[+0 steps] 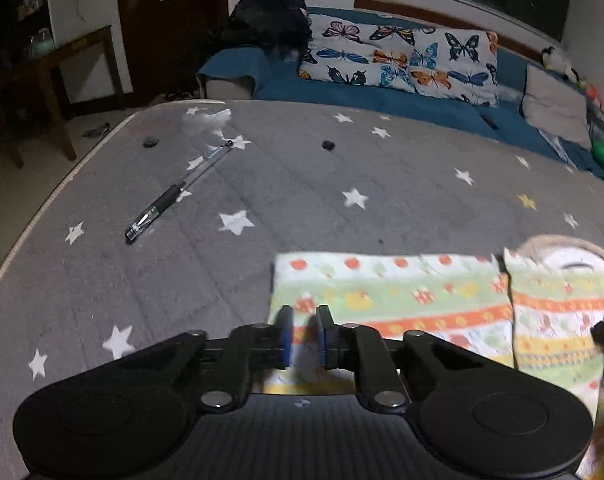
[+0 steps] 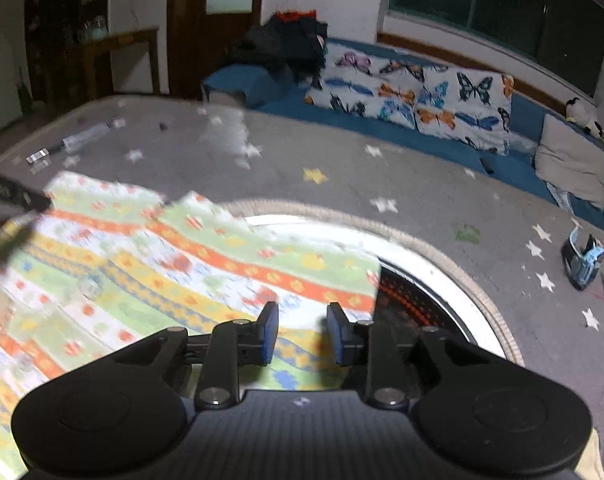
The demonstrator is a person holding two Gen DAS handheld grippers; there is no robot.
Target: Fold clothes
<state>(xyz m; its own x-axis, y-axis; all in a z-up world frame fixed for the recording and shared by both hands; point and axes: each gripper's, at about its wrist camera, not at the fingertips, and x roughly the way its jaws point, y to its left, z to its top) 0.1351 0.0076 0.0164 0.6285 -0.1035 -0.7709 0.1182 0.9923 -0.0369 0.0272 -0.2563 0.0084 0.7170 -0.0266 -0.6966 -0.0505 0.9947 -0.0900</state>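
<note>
A striped cloth (image 1: 402, 300) in green, orange, yellow and white lies spread on the grey star-patterned surface (image 1: 261, 184). My left gripper (image 1: 306, 316) hovers over the cloth's left edge. Its jaws stand a narrow gap apart, and the cloth shows flat beneath them with nothing pinched. In the right wrist view the same cloth (image 2: 141, 264) fills the lower left and is blurred. My right gripper (image 2: 303, 312) is open above the cloth's right edge, with nothing between its fingers. That edge drapes over a round white-rimmed object (image 2: 442, 264) with a woven border.
A pen (image 1: 173, 196), a crumpled white tissue (image 1: 209, 120) and two small dark bits lie on the far left of the surface. A small blue-black object (image 2: 582, 260) sits at the right. Behind it is a blue sofa with butterfly cushions (image 1: 402, 56).
</note>
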